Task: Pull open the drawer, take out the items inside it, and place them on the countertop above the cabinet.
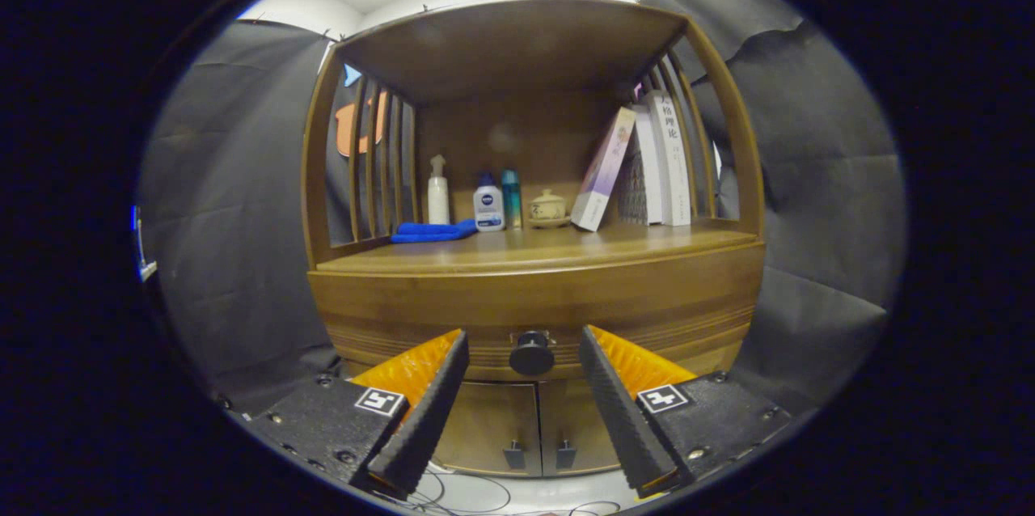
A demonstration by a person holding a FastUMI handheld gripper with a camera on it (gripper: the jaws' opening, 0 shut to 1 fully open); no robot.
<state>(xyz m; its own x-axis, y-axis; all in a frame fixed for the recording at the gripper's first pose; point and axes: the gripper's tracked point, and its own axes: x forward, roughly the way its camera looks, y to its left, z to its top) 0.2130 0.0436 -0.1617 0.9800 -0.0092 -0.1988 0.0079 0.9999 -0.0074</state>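
Observation:
A wooden cabinet faces me. Its drawer point(647, 310) is closed, with a round dark knob point(531, 353) at the middle of its front. My gripper point(524, 348) is open, and the knob sits between the two fingertips without either touching it. The countertop point(534, 251) lies just above the drawer, under a shelf roof with slatted sides. The drawer's contents are hidden.
On the countertop at the back stand a white pump bottle point(437, 191), a white-and-blue bottle point(488, 205), a teal bottle point(511, 198), a small lidded pot point(548, 207), leaning books point(639, 164) and a folded blue cloth point(433, 231). Two small doors point(525, 429) sit below the drawer. Cables point(485, 496) lie on the floor.

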